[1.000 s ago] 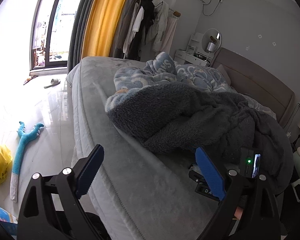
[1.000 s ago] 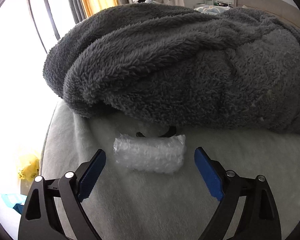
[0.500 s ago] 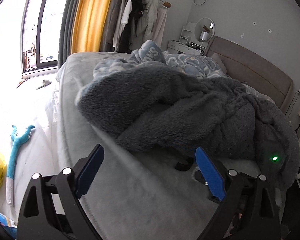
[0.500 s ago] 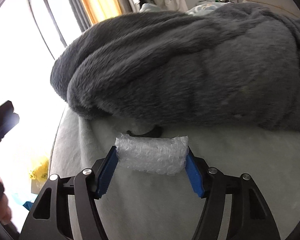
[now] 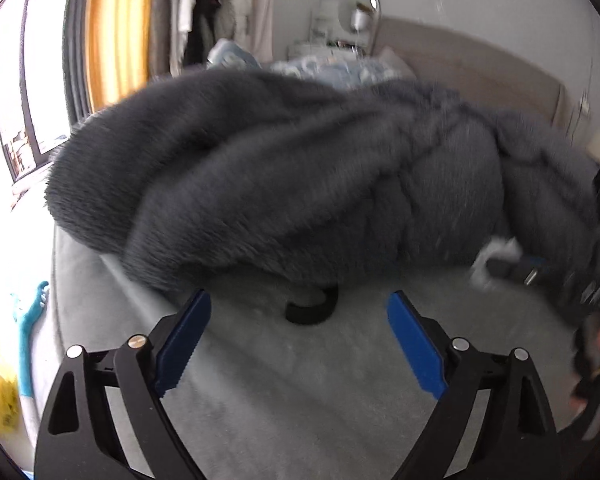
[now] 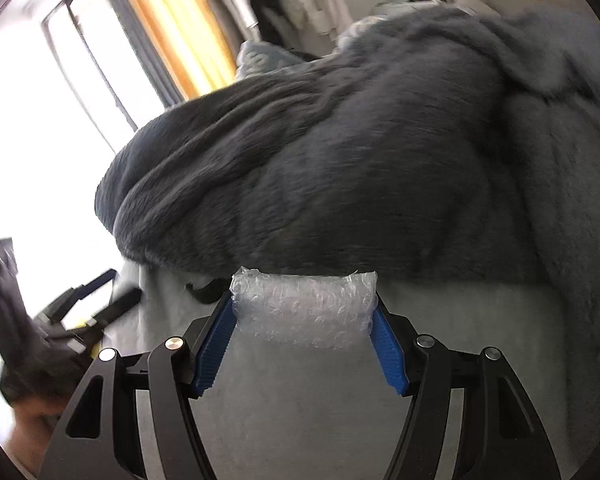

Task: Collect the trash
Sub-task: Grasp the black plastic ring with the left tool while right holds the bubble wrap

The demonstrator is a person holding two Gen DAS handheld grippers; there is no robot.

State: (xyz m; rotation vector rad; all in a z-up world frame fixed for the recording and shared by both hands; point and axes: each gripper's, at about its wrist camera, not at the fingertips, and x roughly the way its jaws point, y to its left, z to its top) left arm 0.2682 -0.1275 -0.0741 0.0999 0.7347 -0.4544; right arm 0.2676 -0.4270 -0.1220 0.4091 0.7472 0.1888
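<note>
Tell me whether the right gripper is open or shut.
Shut on the bubble wrap: both blue fingers of the right gripper press its ends.

A roll of clear bubble wrap (image 6: 305,309), crinkled and whitish, lies crosswise in the right wrist view, at 6 o'clock from centre. Its two ends are pinched between blue pads (image 6: 385,345). Its upper edge meets the lower fold of a dark grey fleece blanket (image 6: 360,152) at 12 o'clock; pale grey bed cover (image 6: 300,408) shows below it. In the left wrist view it appears blurred and white at 3 o'clock (image 5: 496,254).
</note>
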